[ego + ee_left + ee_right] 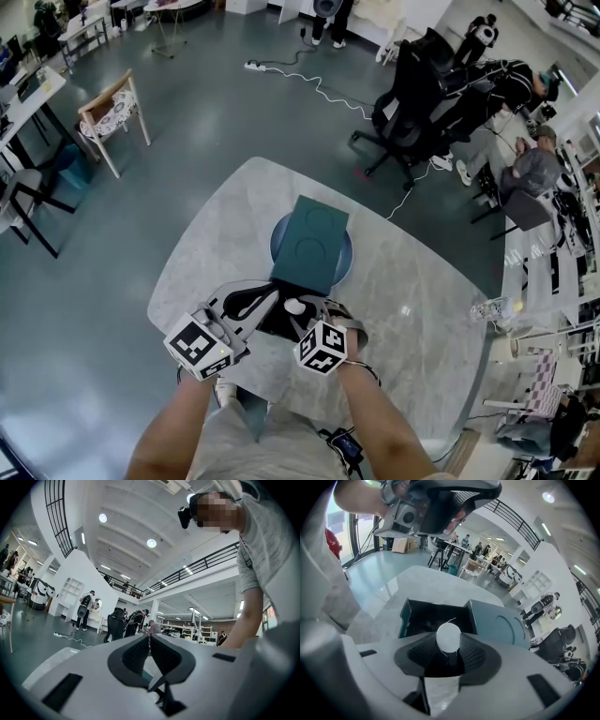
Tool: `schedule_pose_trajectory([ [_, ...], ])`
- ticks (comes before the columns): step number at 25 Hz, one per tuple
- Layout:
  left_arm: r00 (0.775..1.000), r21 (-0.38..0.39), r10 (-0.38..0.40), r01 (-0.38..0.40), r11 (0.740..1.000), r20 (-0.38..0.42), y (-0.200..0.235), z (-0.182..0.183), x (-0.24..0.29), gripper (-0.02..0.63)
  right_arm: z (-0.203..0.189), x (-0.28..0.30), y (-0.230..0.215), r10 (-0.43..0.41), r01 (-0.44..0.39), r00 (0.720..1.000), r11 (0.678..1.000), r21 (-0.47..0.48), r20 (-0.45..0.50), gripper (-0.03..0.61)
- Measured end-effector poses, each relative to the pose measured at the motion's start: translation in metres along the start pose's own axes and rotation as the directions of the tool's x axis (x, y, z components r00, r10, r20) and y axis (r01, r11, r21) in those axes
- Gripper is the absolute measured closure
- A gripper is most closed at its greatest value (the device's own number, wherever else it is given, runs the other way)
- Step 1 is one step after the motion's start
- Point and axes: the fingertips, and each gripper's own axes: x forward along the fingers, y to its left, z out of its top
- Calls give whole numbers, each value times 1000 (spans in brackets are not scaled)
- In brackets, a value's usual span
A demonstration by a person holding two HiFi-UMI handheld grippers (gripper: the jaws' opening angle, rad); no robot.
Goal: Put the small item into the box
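Note:
A small white round item (448,637) sits pinched between the pads of my right gripper (449,644), which is shut on it. Just beyond it lies the open teal box (432,617) with a dark inside, its lid (500,629) folded back to the right. In the head view the white item (294,306) hangs over the near end of the box (279,322), and the lid (312,243) stretches away from me. My left gripper (267,300) is beside the box on the left, tilted upward. Its jaws meet at the tips with nothing between them (149,639).
The box lid rests on a round blue disc (279,241) on the marble table (412,309). A clear plastic bottle (491,309) lies near the table's right edge. Black office chairs (417,103), a wooden chair (111,111) and a floor cable (323,89) stand beyond.

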Motion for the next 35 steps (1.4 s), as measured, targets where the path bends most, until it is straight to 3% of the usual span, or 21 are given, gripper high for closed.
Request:
schedule_pose_trajectory([
  [7, 1000, -1, 0, 0, 1000, 3, 3, 2, -1, 591, 3, 2, -1, 11, -11, 1000, 1000, 16, 0, 407],
  [19, 1000, 2, -11, 11, 1000, -3, 4, 4, 0, 591, 11, -5, -6, 42, -55, 997, 980, 190, 69, 356],
  [28, 1000, 17, -26, 26, 1000, -7, -2, 10, 3, 591, 23, -28, -14, -17, -24, 989, 960, 279, 145, 356],
  [35, 999, 30, -37, 37, 999, -3, -14, 19, 1, 592, 36, -57, -22, -73, -34, 965, 917, 397, 252, 356],
])
